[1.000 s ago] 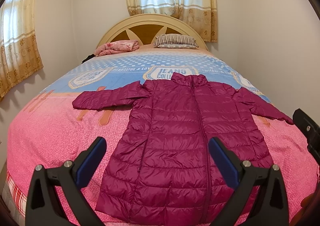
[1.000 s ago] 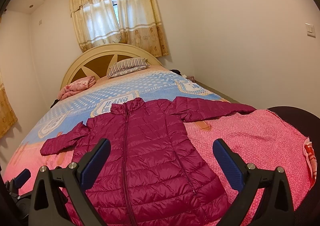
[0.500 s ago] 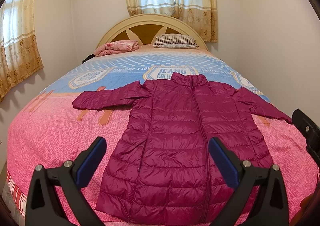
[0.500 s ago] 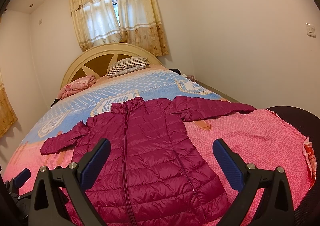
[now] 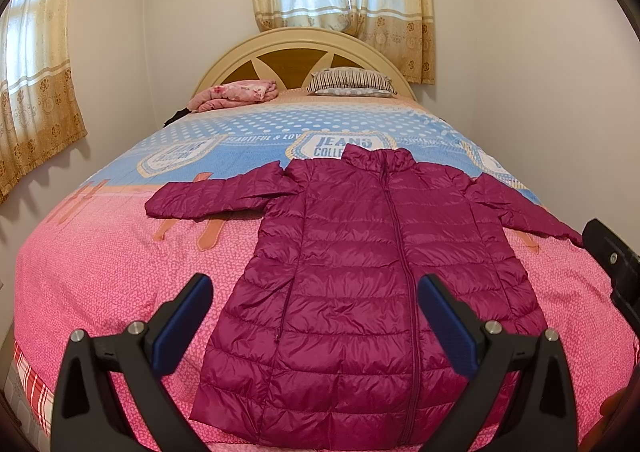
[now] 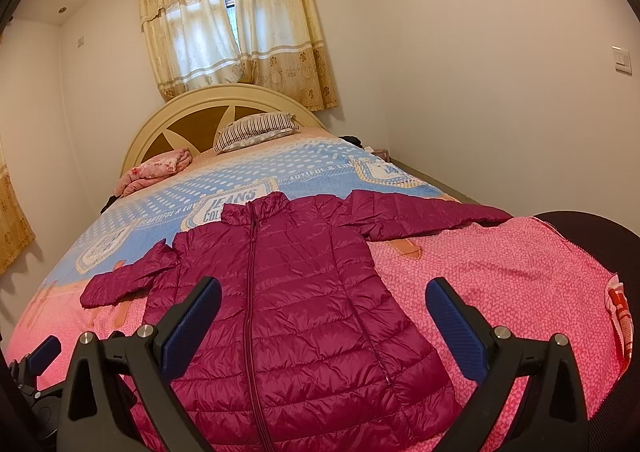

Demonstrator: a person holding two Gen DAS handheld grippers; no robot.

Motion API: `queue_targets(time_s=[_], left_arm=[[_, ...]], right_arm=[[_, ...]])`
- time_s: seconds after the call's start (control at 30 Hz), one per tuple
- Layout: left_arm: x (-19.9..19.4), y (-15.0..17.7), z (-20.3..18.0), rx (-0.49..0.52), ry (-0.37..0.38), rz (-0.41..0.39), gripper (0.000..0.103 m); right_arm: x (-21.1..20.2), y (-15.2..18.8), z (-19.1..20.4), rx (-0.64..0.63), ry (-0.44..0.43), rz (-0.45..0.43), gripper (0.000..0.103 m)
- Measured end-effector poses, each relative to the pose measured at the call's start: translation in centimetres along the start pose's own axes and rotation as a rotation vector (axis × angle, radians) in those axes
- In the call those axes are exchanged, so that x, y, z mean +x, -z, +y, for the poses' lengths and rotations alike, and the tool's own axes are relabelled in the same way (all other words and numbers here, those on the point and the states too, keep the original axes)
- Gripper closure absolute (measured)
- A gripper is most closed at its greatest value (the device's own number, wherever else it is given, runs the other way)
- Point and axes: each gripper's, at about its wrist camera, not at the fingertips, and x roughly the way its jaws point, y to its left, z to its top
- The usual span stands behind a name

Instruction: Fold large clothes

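Both grippers, left (image 5: 316, 316) and right (image 6: 322, 318), hang open and empty at lower frame; the jacket (image 5: 372, 264) lies flat mid-frame, ready for folding.

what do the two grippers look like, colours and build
Both look alike. The left hand-held gripper has two matte black angled fingers with triangular cut-outs, dark blue textured pads on their inner faces, and round silver bolt heads on top. The right hand-held gripper has the same black fingers, ribbed blue pads and silver bolts. No cables, markings or sleeves are visible.
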Motion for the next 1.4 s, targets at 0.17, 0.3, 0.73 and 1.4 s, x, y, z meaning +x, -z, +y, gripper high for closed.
queue_targets(time_s=[0.17, 0.3, 0.73, 1.4], left_arm=[[0.0, 0.0, 0.0, 0.001, -0.001, 0.001, 0.000], [0.1, 0.1, 0.0, -0.003, 0.000, 0.002, 0.000], [6.8, -0.5, 0.3, 0.013, 0.011, 0.085, 0.000], [21.9, -6.4, 4.8, -0.063, -0.053, -0.001, 0.000]], right_arm=[[0.2, 0.2, 0.1, -0.003, -0.002, 0.009, 0.001], [0.6, 0.3, 0.0, -0.006, 0.004, 0.020, 0.001], [8.4, -1.1, -2.8, -0.034, 0.117, 0.131, 0.001], [25.7, -7.4, -15.6, 0.212, 0.242, 0.270, 0.001]])
